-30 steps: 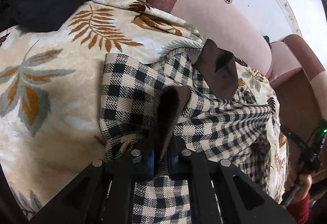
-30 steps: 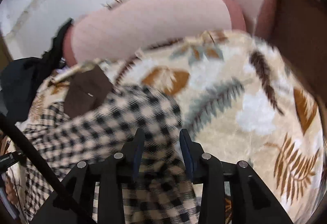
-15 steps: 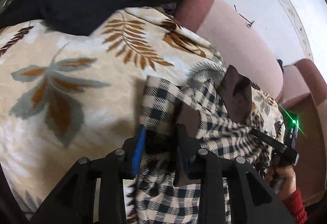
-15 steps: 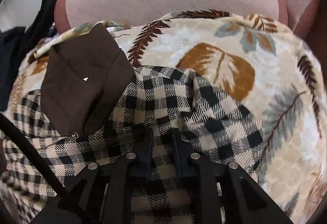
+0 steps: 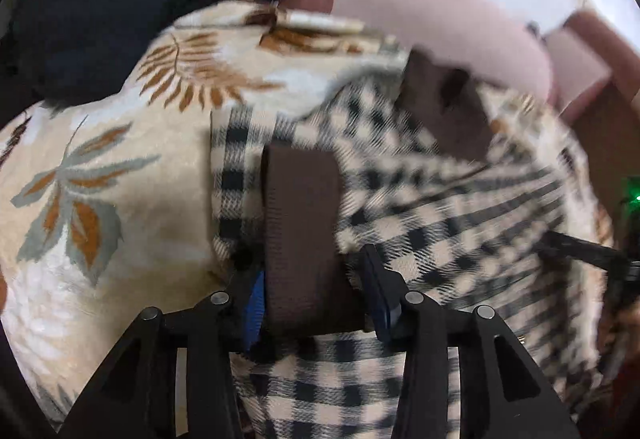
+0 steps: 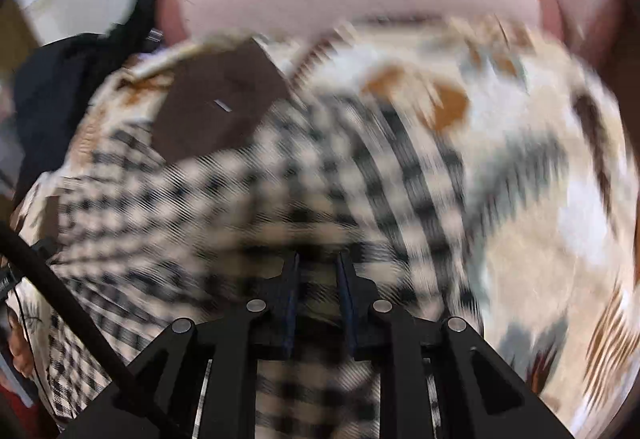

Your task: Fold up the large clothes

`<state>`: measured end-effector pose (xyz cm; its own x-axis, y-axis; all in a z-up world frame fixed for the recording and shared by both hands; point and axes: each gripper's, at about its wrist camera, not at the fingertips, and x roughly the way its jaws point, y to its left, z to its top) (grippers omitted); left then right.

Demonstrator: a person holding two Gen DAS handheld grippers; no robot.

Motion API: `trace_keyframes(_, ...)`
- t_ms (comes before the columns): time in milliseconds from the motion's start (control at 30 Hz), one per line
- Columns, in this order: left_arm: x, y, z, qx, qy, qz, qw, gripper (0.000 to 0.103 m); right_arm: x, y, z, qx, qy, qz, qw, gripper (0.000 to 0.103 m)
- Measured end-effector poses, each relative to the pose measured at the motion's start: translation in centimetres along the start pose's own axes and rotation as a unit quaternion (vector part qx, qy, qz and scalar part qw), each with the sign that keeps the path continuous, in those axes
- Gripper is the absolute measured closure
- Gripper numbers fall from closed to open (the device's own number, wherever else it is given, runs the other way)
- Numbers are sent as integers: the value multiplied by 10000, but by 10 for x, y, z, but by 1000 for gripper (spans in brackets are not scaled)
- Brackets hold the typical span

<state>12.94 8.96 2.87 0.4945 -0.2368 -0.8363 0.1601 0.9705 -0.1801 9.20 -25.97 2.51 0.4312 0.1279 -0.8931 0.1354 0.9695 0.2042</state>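
One big checked shirt [image 5: 420,223], black and cream with soft brown cuffs, lies crumpled on our leaf-print cream blanket [image 5: 120,167] over the pink sofa [image 5: 420,11]. We see no words to read, only a tiny white tag on the brown flap [image 6: 220,107] at ten o'clock. Our left gripper [image 5: 310,279] has just been opening, and a brown cuff [image 5: 300,231] sits loose between its spread jaws. Our right gripper [image 6: 318,279] pinches checked cloth. Dark clothes [image 5: 92,7] pile at eleven o'clock.
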Motion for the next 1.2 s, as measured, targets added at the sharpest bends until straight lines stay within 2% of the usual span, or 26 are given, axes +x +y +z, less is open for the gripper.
trace_keyframes(100,0,1,-1,48,-16,75,10000,60,-8,-8,-19,-29,-29,-6,10000,85)
trace_keyframes(200,-16,6,4,-96,-160,-126,9997,60,-26,3,-21,-263,-168,-158,9994,85)
trace_keyframes(267,-26,13,7,-258,-238,-208,9992,60,-41,23,-15,-551,-392,91,9977,84)
trace_keyframes(367,-39,32,8,-603,-331,-248,9973,60,-55,70,-4,-986,-537,684,9913,81)
trace_keyframes(433,-48,48,8,-803,-409,-162,9958,60,-52,112,2,-1448,-487,1054,9826,59)
trace_keyframes(467,-52,55,8,-876,-458,-78,9951,60,-49,135,3,-1699,-502,1144,9775,55)
trace_keyframes(567,-63,77,8,-1045,-583,194,9926,60,-35,191,2,-2323,-494,1249,9633,53)
trace_keyframes(633,-66,87,6,-1109,-625,224,9916,61,-20,224,-2,-2643,-358,1333,9545,53)
trace_keyframes(700,-66,92,4,-1127,-600,232,9915,60,-2,244,-4,-2918,-354,1114,9493,53)
trace_keyframes(767,-65,95,3,-1089,-559,258,9921,60,22,254,-8,-3174,-353,595,9458,53)
trace_keyframes(800,-65,95,2,-1059,-547,289,9925,60,36,254,-8,-3213,-231,497,9454,53)
trace_keyframes(833,-65,94,1,-1043,-550,298,9926,60,46,254,-7,-3190,-109,500,9464,57)
trace_keyframes(867,-65,94,1,-1034,-558,296,9926,60,50,252,-8,-3136,-63,561,9479,68)
trace_keyframes(900,-67,94,1,-1033,-577,274,9926,60,48,249,-7,-3049,-91,653,9501,97)
trace_keyframes(1000,-67,92,2,-1045,-614,201,9924,60,20,239,-4,-2737,-364,949,9564,100)
trace_keyframes(1133,-65,89,2,-1042,-618,134,9925,60,-3,242,14,-2675,-731,965,9559,100)
trace_keyframes(1200,-63,89,3,-1062,-612,121,9924,60,-2,246,28,-2603,-747,965,9578,100)
